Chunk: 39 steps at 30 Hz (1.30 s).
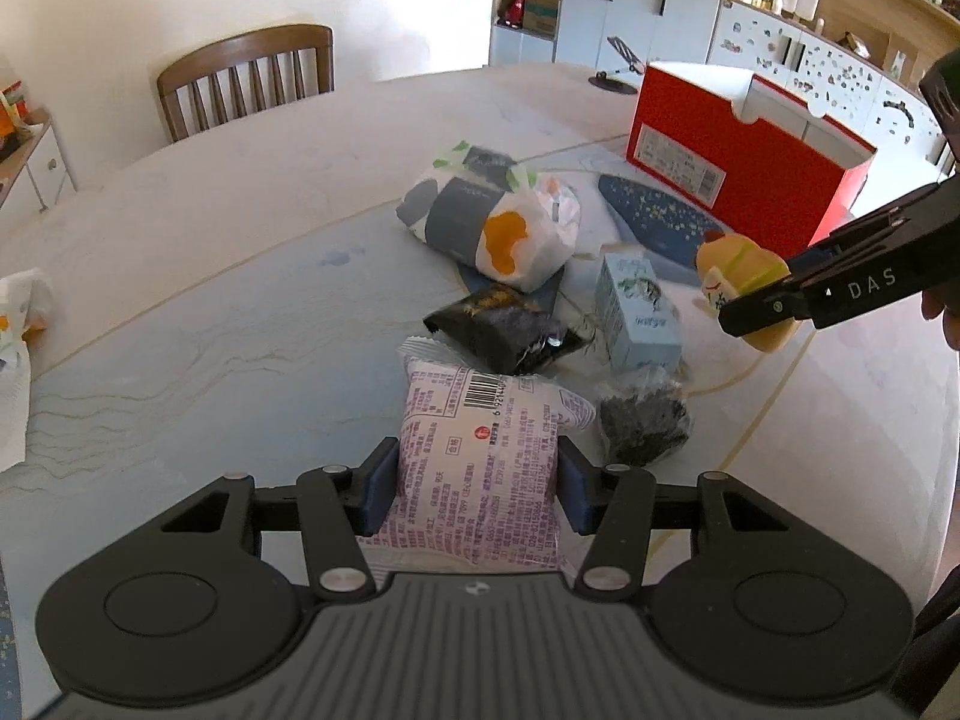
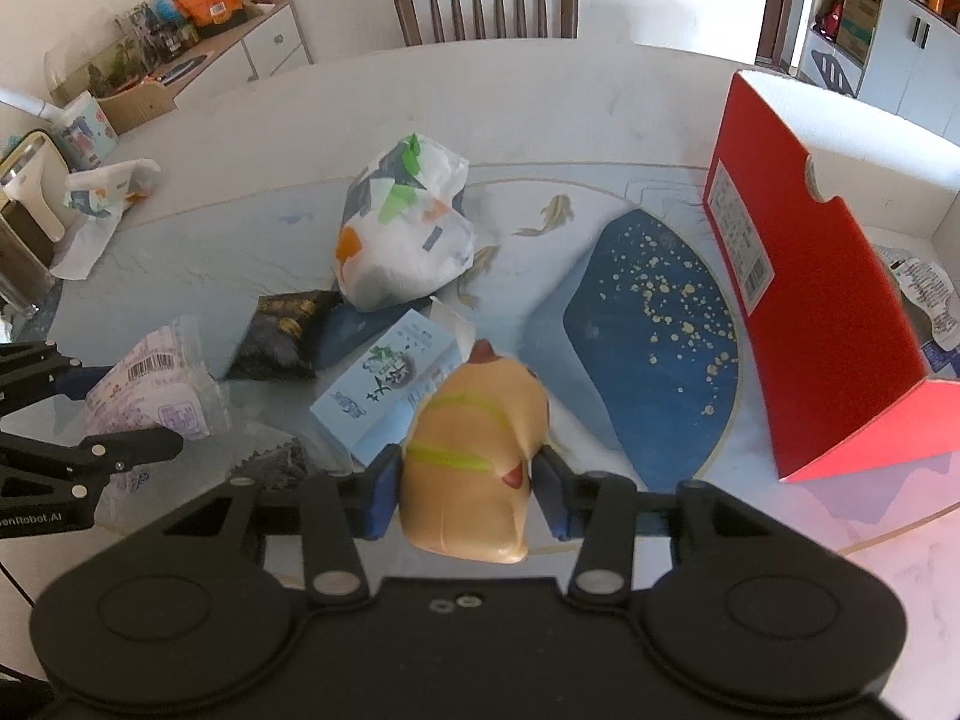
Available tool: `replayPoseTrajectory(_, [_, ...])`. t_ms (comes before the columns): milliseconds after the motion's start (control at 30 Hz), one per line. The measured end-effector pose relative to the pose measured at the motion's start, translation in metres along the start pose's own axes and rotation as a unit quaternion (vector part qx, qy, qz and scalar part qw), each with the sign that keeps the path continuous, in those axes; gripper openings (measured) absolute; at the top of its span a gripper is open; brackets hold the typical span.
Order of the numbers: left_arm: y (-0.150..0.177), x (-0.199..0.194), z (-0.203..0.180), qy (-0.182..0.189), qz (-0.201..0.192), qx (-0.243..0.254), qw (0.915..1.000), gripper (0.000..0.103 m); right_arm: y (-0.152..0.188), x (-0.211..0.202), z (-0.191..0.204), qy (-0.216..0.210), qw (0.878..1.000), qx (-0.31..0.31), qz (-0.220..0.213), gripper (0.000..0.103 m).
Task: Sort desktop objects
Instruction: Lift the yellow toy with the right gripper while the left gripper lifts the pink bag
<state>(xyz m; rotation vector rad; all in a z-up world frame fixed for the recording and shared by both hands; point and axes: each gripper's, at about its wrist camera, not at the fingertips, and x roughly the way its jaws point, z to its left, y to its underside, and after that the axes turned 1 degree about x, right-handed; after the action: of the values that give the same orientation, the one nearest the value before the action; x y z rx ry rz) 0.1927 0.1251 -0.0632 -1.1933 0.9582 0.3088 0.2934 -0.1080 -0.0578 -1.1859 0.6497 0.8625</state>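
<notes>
My left gripper (image 1: 477, 471) is shut on a white snack packet with purple print and a barcode (image 1: 480, 438); its blue pads press on both sides. In the right wrist view the same packet (image 2: 156, 384) sits between the left gripper's (image 2: 114, 408) black fingers at the far left. My right gripper (image 2: 465, 480) is shut on a yellow plush toy with green stripes (image 2: 474, 432), held above the table. From the left wrist view the toy (image 1: 738, 270) shows in the right gripper (image 1: 759, 315) near the open red box (image 1: 720, 144).
On the table lie a light blue carton (image 2: 384, 384), a black snack packet (image 2: 282, 336), a dark crumpled packet (image 1: 642, 420) and a white printed bag (image 2: 402, 240). The red box (image 2: 798, 312) at the right holds a printed packet (image 2: 924, 294). A wooden chair (image 2: 486, 0) stands behind.
</notes>
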Motion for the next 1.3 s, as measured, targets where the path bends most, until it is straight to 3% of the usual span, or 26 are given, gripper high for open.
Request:
replayPoseTrajectory(733, [-0.04, -0.039, -0.035, 0.032, -0.022, -0.037, 0.9985, 0.052, -0.01, -0.069, -0.031, -0.028, 0.998, 0.031, -0.047, 0.045])
replayPoseTrajectory(1300, [-0.085, -0.051, -0.086, 0.041, -0.04, -0.015, 0.9982, 0.052, -0.027, -0.12, -0.081, -0.023, 0.996, 0.035, -0.085, 0.045])
